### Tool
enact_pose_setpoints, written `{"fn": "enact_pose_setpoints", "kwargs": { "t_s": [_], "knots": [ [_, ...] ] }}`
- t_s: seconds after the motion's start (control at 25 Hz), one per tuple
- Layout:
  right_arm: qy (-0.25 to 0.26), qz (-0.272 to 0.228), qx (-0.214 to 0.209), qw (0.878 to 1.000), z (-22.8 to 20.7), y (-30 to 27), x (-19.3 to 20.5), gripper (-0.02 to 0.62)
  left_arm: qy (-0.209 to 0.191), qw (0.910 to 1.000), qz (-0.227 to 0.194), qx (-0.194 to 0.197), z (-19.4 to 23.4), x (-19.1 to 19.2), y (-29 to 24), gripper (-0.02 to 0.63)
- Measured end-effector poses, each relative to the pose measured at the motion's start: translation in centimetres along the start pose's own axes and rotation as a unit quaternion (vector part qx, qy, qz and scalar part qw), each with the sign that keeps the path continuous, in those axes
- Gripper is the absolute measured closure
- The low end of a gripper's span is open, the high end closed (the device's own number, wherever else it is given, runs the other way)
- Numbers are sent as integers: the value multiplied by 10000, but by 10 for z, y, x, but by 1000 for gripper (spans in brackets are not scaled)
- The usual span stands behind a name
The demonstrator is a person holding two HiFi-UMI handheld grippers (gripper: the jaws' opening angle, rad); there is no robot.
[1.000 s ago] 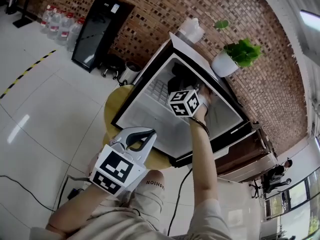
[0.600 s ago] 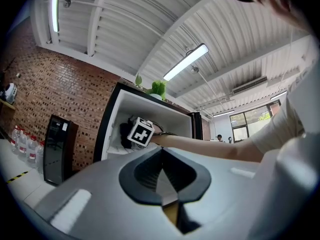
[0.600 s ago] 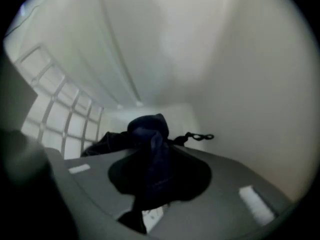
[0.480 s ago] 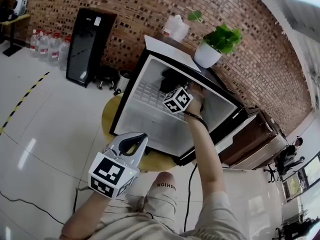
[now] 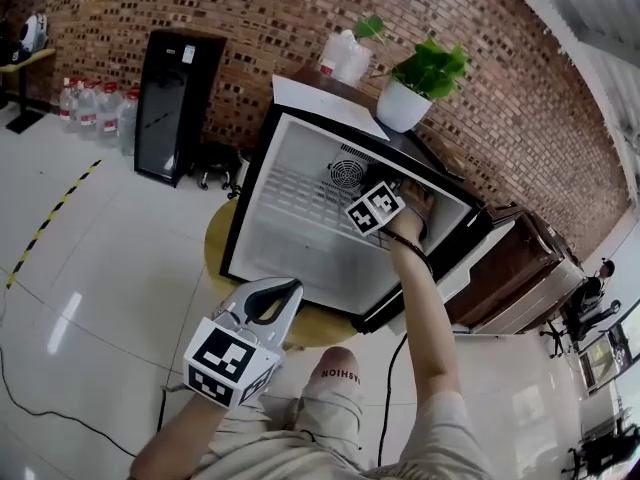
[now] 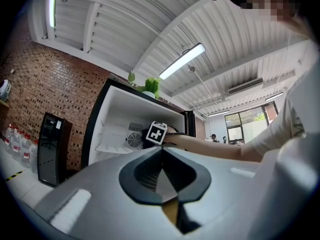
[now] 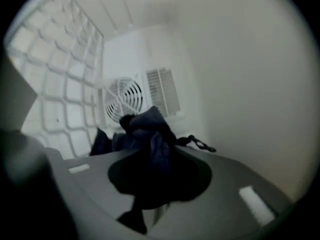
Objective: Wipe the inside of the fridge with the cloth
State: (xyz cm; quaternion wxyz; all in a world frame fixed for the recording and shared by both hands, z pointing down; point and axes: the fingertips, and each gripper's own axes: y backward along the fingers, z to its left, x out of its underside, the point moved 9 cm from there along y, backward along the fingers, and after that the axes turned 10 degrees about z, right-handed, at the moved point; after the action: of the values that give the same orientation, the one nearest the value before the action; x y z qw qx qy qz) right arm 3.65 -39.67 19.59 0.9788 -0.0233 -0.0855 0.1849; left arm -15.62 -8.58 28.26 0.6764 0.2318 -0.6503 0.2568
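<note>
The right gripper view was dim and blurred. The dark cloth (image 7: 149,134), bunched over the right gripper (image 7: 156,174), covered its pads, and whether the cloth touched the fridge (image 7: 240,59) wall on the right could not be told. In the head view, the marker cube and the hand (image 5: 413,206) hid those jaws and the cloth far inside.

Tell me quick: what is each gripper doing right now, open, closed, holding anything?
Left gripper: closed, empty, outside the fridge.
Right gripper: closed on the dark cloth, inside the fridge.
</note>
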Motion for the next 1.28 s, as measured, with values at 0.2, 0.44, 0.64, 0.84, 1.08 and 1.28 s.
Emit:
{"fn": "enact_pose_setpoints", "kwargs": {
  "t_s": [0.2, 0.44, 0.64, 0.84, 1.08, 1.28],
  "knots": [
    [123, -2328, -261, 9721, 24, 91, -100, 509, 179, 9998, 48, -12, 9, 10, 5, 606],
    [787, -2264, -769, 9678, 64, 68, -178, 509, 224, 9997, -54, 90, 5, 9, 1, 606],
    [739, -1633, -654, 9816, 66, 35, -128, 512, 257, 9996, -53, 104, 6, 11, 4, 606],
    [928, -1449, -193, 9849, 58, 37, -78, 514, 266, 9995, 36, 149, 5, 12, -4, 606],
    [818, -102, -56, 9966, 45, 0, -19, 514, 174, 9997, 6, 173, -3, 7, -3, 606],
    [916, 273, -305, 9950, 42, -18, 6, 514, 258, 9995, 102, 152, -1, 10, -5, 606]
  ]
}}
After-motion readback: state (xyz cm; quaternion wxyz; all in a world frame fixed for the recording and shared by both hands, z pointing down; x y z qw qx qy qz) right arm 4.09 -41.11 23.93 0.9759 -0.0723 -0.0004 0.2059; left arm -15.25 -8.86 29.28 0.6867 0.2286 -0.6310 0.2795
